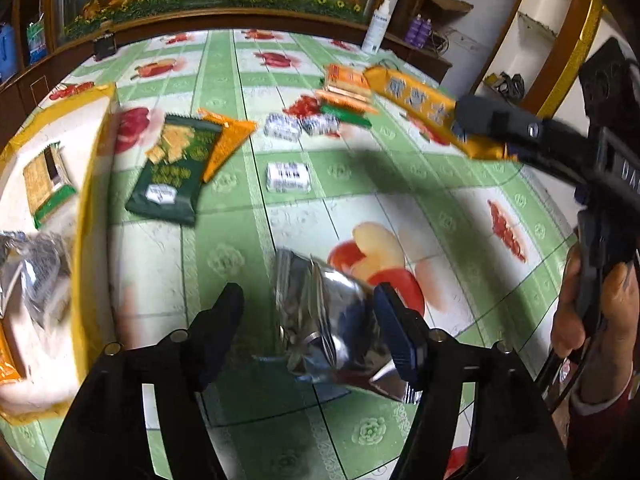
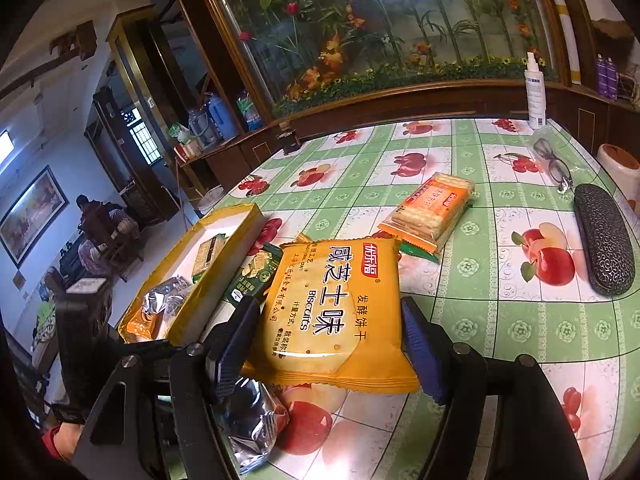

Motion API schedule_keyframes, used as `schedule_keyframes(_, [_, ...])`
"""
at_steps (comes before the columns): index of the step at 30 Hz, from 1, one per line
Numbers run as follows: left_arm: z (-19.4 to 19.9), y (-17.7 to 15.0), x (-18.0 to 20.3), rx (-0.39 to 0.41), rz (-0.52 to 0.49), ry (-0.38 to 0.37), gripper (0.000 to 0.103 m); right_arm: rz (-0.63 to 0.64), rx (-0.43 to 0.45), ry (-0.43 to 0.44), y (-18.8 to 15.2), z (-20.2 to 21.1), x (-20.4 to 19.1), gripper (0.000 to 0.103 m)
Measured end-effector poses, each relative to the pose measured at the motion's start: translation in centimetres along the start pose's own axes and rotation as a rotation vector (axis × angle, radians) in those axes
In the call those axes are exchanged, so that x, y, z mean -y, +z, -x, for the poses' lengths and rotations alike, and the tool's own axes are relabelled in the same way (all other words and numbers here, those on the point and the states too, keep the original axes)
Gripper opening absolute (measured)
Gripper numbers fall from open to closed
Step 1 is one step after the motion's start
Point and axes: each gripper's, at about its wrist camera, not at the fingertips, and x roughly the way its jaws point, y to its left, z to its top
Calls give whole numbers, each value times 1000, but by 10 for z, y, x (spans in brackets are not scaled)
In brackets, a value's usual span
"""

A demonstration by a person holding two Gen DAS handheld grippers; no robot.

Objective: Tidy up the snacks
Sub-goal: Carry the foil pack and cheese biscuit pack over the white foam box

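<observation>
Three packets in yellow box (image 2: 224, 220), biscuits (image 2: 332, 316) in right tool (image 2: 332, 344)

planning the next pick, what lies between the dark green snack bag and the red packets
In the left wrist view: an orange packet against the dark green snack bag, then white wrapped snacks before the red packets.

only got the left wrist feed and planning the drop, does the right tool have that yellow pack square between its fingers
Observer: Yes, the yellow biscuit packet sits between both fingers of the right tool, printed face towards the camera.
Operator: anything on the table off to its right i should avoid
Observer: A dark glasses case lies there on the tablecloth.
Operator: just that
Observer: No, a pair of eyeglasses lies just beyond the case.
</observation>
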Motion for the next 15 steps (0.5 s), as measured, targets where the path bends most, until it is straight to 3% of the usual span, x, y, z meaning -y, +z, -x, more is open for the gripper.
schedule_keyframes(6, [-3, -8, 2, -19, 27, -9, 82, -9, -7, 1, -5, 2, 1, 72])
schedule_keyframes(9, [-3, -8, 7, -41, 36, -15, 83, -7, -3, -2, -5, 3, 1, 72])
schedule_keyframes(13, [-4, -9, 16, -68, 54, -76, 83, -11, -1, -1, -6, 4, 1, 72])
schedule_keyframes(15, [-4, -11, 23, -71, 51, -46, 83, -13, 1, 0, -6, 5, 3, 72])
